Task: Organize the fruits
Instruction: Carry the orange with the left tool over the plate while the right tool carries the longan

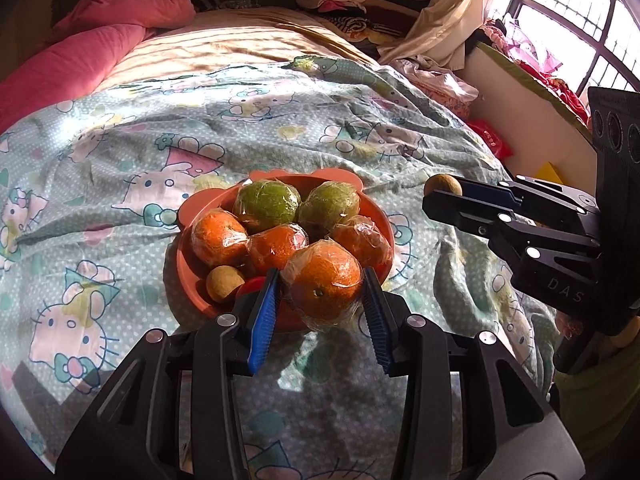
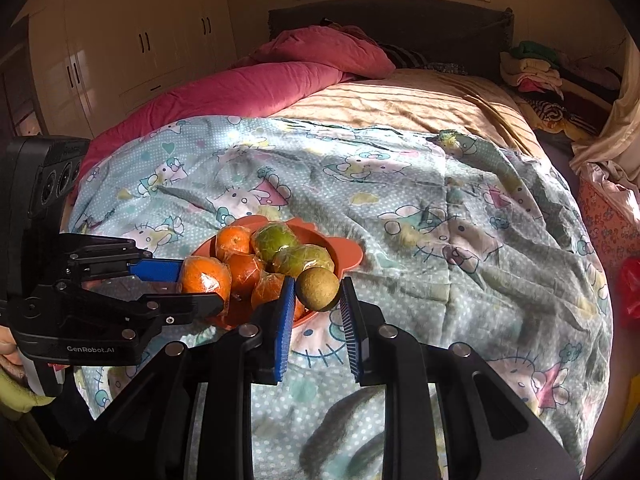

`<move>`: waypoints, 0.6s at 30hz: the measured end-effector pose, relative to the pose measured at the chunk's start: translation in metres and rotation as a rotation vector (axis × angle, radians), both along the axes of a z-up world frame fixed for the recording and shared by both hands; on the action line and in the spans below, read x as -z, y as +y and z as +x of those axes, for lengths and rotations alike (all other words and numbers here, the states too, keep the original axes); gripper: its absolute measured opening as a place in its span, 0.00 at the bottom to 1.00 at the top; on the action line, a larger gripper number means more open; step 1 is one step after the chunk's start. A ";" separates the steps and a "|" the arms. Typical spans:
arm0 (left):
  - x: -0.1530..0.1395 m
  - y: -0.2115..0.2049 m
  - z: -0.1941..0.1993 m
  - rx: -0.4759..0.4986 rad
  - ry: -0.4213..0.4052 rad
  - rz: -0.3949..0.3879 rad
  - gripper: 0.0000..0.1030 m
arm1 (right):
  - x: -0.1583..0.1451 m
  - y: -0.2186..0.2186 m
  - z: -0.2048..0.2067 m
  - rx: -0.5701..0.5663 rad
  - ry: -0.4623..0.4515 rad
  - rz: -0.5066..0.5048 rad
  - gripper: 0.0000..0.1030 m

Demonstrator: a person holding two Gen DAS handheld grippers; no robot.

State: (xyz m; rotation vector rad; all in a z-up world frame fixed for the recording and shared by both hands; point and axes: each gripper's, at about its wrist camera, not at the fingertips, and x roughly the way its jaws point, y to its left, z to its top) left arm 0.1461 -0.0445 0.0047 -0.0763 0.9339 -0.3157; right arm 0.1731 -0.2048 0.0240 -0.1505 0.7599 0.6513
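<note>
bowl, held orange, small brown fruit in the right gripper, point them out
bowl point(image 1: 188, 216), left wrist view, bare left rim
held orange point(image 1: 326, 278), left wrist view, middle of peel
small brown fruit point(image 2: 318, 288), right wrist view, front face

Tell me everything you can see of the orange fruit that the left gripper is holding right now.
The round orange fruit in clear plastic wrap is a citrus with a small dark navel facing the left wrist camera. Its wrap is wrinkled and glossy, bunching loose underneath. The left gripper is shut on it, blue ribbed pads pressing both sides. It sits at the near edge of the orange-red plastic bowl; whether it rests on that rim cannot be told.
</note>
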 end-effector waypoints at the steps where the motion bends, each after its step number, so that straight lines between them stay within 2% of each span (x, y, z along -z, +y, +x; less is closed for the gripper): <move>1: 0.000 -0.001 0.001 0.001 0.000 -0.001 0.32 | 0.001 0.001 0.001 -0.001 0.002 0.000 0.21; 18: 0.012 -0.002 0.006 0.004 0.020 -0.003 0.32 | 0.024 0.015 0.022 -0.030 0.080 0.000 0.21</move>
